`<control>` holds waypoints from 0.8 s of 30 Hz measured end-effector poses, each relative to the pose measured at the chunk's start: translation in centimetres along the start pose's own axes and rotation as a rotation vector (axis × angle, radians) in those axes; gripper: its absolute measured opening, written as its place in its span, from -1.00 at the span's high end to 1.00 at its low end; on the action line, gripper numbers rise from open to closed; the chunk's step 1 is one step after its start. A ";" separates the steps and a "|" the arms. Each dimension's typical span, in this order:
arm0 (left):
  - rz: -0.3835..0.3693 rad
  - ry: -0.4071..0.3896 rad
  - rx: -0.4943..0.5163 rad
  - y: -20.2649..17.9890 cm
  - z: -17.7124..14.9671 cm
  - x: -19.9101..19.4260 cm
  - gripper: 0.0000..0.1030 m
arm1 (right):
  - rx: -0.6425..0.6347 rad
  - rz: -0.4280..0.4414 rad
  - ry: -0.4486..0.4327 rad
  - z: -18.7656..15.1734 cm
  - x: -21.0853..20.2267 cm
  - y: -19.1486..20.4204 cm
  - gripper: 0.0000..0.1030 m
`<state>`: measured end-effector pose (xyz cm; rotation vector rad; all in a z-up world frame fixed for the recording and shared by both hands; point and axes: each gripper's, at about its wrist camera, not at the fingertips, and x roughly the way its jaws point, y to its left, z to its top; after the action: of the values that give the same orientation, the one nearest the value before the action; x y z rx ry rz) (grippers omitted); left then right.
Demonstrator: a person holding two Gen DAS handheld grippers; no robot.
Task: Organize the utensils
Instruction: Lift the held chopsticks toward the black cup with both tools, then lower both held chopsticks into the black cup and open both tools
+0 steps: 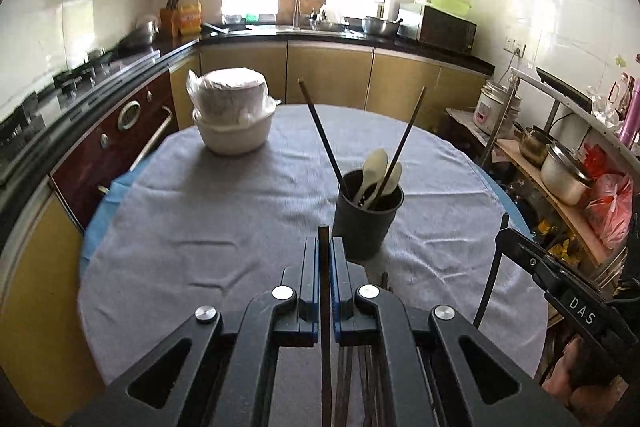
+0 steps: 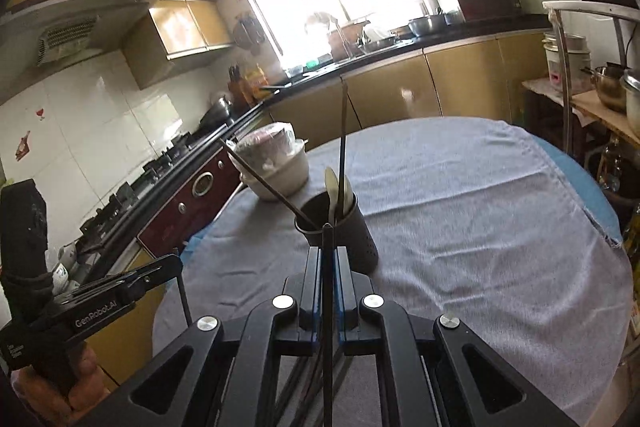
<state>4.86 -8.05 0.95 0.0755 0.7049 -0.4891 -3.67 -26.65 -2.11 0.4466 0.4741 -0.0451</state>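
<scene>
Grippers both clamped: left gripper [image 1: 325,247] and right gripper [image 2: 328,255] each pinch one dark chopstick [image 1: 325,307], near dark cylindrical utensil holder [image 1: 366,215].

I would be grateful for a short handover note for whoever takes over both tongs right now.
Left tongs: shut on a dark chopstick, held up over the table.
Right tongs: shut on a second dark chopstick, also raised.
Utensil holder: stands upright on the grey tablecloth, already holding two chopsticks and pale spoons.
Stacked white bowls: at the far left of the table, wrapped in plastic.
Done: some utensils are in the holder.
Left: probably drop both held chopsticks into the holder; more chopsticks seem to lie beneath the left tongs.
</scene>
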 end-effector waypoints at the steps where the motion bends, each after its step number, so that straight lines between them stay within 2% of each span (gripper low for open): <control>1: 0.009 -0.011 0.006 -0.2 0.1 -0.3 0.90 | 0.001 0.001 -0.006 0.1 -0.1 0.1 0.88; 13: 0.012 -0.050 0.019 -0.9 1.2 -1.7 0.90 | -0.015 0.015 -0.078 1.4 -1.4 1.2 0.88; 18: -0.026 -0.056 0.016 -0.9 2.4 -2.0 0.90 | -0.018 0.023 -0.111 2.9 -1.8 1.7 0.88; 24: -0.080 -0.091 0.003 -0.7 5.6 -2.8 0.90 | -0.046 0.030 -0.165 5.7 -1.8 2.7 0.88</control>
<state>6.10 -8.83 7.08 0.0282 0.6195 -0.5667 -2.40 -26.79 4.35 0.4010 0.3056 -0.0419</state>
